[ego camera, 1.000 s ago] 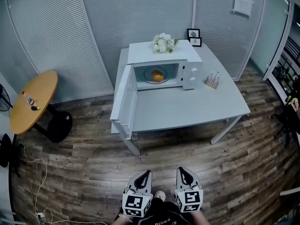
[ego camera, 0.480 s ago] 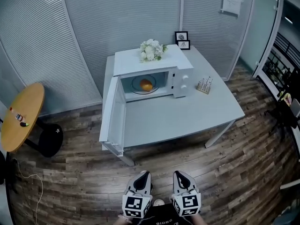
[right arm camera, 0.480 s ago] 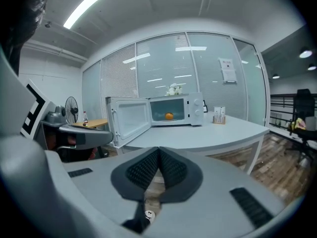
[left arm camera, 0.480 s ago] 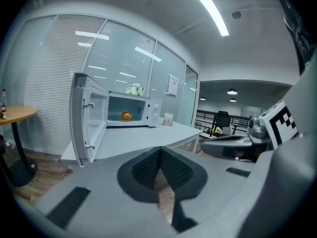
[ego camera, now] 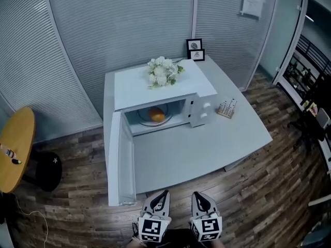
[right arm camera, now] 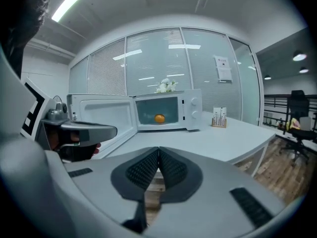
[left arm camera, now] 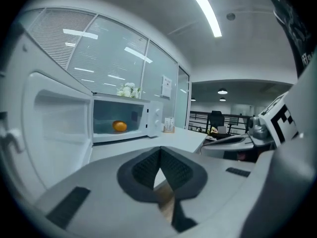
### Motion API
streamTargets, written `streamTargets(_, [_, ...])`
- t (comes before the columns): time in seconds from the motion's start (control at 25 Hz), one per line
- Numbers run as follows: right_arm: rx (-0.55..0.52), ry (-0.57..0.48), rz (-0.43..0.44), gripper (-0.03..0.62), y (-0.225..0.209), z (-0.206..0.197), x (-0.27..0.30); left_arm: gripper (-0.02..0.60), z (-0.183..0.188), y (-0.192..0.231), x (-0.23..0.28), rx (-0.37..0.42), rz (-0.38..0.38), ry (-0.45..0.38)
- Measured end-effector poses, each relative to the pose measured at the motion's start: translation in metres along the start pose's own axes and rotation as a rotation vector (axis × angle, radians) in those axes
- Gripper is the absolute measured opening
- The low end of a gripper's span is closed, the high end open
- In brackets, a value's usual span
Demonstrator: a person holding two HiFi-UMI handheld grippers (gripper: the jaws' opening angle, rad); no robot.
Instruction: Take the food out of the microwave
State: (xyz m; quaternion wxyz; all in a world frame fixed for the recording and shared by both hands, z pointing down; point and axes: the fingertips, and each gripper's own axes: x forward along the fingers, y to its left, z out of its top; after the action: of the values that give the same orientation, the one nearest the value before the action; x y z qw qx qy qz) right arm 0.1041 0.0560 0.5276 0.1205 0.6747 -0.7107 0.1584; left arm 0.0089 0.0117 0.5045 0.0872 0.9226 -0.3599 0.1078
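Inside the microwave [ego camera: 155, 94], door open, the orange [ego camera: 156, 115] remains; both grippers [ego camera: 153, 213] [ego camera: 205, 214], closed and empty, wait near the table [ego camera: 207, 143].

Cool ceiling-strip light, fisheye-bent edges

Your head cam: high, steeply down. Gripper cams: low, near-level, facing fwd over pale grey rectangular table [ego camera: 207, 143]. All 3 share white boxy open-door microwave [ego camera: 191, 84].
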Motion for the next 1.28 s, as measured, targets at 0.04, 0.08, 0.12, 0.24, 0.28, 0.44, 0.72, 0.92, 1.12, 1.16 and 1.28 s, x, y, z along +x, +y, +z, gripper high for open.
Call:
streamTargets(0.04, [0.002,-0.001,-0.007,0.003,-0.001,0.004,0.009,0.007,0.003,0.007,0.008,0.002,-0.001,-0.001])
streamTargets(0.08, [0.005,-0.004,-0.014,0.003,-0.001,0.009,0.016,0.006,0.007,0.013,0.015,0.003,-0.002,-0.002])
streamTargets(0.12, [0.008,-0.007,-0.02,0.003,-0.001,0.013,0.023,0.006,0.01,0.018,0.021,0.003,-0.005,-0.005])
streamTargets(0.24, [0.007,-0.007,-0.036,0.003,-0.001,0.022,0.044,0.007,0.02,0.026,0.037,0.01,-0.031,-0.018])
streamTargets(0.28, [0.006,-0.004,-0.039,0.003,-0.001,0.025,0.05,0.006,0.021,0.029,0.041,0.011,-0.039,-0.019])
streamTargets(0.44, [-0.004,-0.017,-0.035,0.003,0.002,0.036,0.07,0.006,0.021,0.042,0.052,-0.012,-0.028,-0.012])
streamTargets(0.72, [-0.036,-0.021,0.02,0.003,-0.003,0.052,0.096,0.006,0.024,0.06,0.061,-0.05,0.061,-0.024])
streamTargets(0.92, [-0.091,-0.012,0.114,0.003,-0.016,0.07,0.121,0.006,0.027,0.077,0.084,-0.052,0.149,-0.007])
streamTargets(1.12, [-0.124,-0.003,0.171,0.003,-0.034,0.084,0.139,0.006,0.039,0.092,0.099,-0.103,0.24,-0.017])
streamTargets(1.16, [-0.124,-0.005,0.181,0.003,-0.036,0.088,0.143,0.006,0.041,0.094,0.102,-0.106,0.253,-0.02])
streamTargets(1.28, [-0.13,-0.013,0.215,0.003,-0.039,0.095,0.157,0.006,0.045,0.099,0.108,-0.116,0.289,-0.022])
